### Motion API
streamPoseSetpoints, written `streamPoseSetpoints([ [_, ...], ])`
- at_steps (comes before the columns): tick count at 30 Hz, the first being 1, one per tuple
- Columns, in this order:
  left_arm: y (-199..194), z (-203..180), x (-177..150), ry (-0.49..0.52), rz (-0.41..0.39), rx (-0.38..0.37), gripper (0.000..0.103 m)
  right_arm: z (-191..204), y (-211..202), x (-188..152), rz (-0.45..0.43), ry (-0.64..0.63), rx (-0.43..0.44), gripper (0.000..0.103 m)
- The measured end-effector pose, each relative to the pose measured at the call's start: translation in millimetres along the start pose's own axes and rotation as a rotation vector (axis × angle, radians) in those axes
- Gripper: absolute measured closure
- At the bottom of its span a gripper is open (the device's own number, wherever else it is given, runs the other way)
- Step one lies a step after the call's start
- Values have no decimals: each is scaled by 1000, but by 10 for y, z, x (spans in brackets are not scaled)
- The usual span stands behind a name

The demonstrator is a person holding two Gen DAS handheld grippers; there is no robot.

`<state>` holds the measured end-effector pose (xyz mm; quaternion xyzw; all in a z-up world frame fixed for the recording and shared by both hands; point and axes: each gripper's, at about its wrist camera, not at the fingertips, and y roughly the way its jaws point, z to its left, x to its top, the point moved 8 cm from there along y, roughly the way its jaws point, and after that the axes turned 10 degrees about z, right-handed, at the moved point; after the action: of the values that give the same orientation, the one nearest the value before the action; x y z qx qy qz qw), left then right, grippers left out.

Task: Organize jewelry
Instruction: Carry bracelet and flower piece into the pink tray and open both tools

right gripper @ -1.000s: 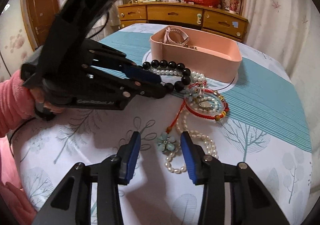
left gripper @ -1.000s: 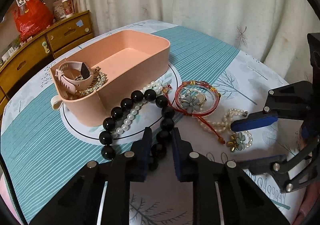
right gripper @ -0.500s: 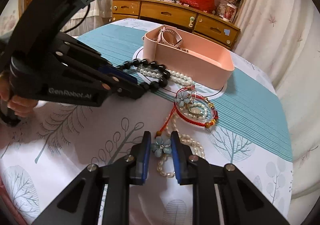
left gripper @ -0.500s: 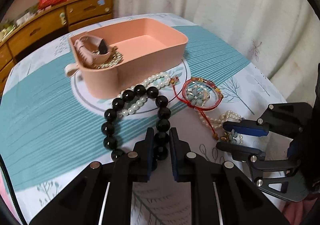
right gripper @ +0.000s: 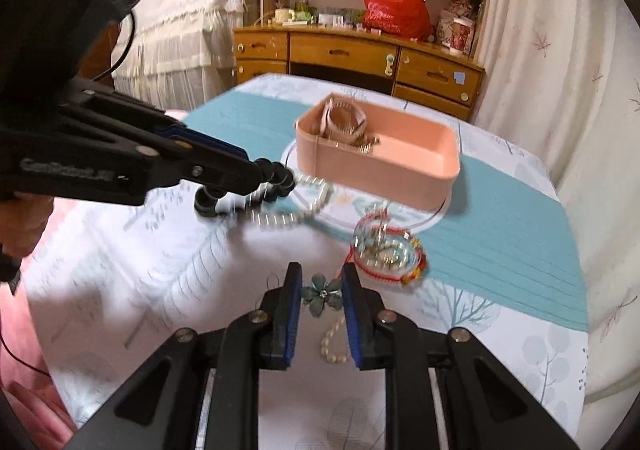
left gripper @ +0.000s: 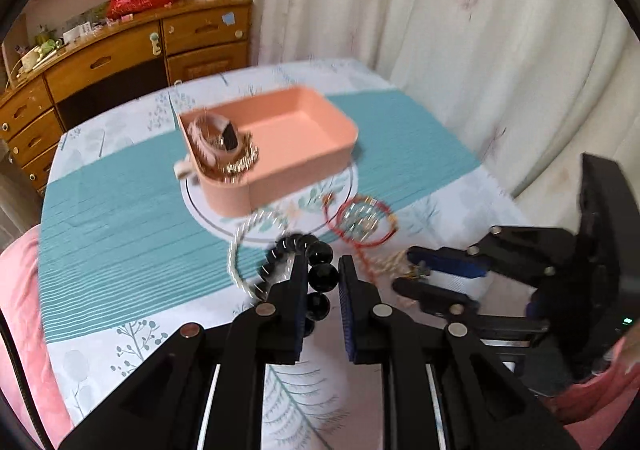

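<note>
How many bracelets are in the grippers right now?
2. The black beads hang from the left hand-held gripper; the flower pearl bracelet is pinched in the right hand-held gripper.

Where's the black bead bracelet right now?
The black bead bracelet hangs between the left gripper fingers, lifted off the tablecloth, in front of the pink box.

Glossy black bead bracelet (left gripper: pixel 320 274); matt pink plastic box (left gripper: pixel 280 154); printed cloth over tabletop (right gripper: pixel 500 250); varnished wood dresser (right gripper: pixel 352 54); pearly bead strand (right gripper: pixel 280 216); crinkly red plastic bag (right gripper: pixel 394 8).
</note>
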<state>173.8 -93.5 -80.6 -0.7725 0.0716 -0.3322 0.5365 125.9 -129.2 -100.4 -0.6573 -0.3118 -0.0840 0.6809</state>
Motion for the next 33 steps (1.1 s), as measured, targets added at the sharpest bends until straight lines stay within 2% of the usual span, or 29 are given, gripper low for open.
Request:
streamPoseSetpoints([
  [6,-307,-57,254,-42,-46,-78,90,-110,-301,361,-100,33,32,83],
  [13,-535,-15,670,-60,-149,-27,90,-399,-527,848,-171,76,51,83],
  [19,-428,167,1003,-97,-190,13,90,-725,-278,1085,-94,188,85,83],
  [23,-168,269,1142,-132,-177,-31,90,-874,-43,1210,-64,251,124,83],
  [26,-6,361,1254,-143,-188,-11,90,-943,129,1290,-50,287,155,83],
  [28,105,417,1313,-164,-181,-26,90,-978,267,1356,-37,310,180,83],
  [31,249,487,1338,-191,-165,-38,90,-1022,431,1403,-16,324,125,83],
  [33,310,556,1340,-211,-157,-17,84,-1029,510,1418,-7,308,98,82],
])
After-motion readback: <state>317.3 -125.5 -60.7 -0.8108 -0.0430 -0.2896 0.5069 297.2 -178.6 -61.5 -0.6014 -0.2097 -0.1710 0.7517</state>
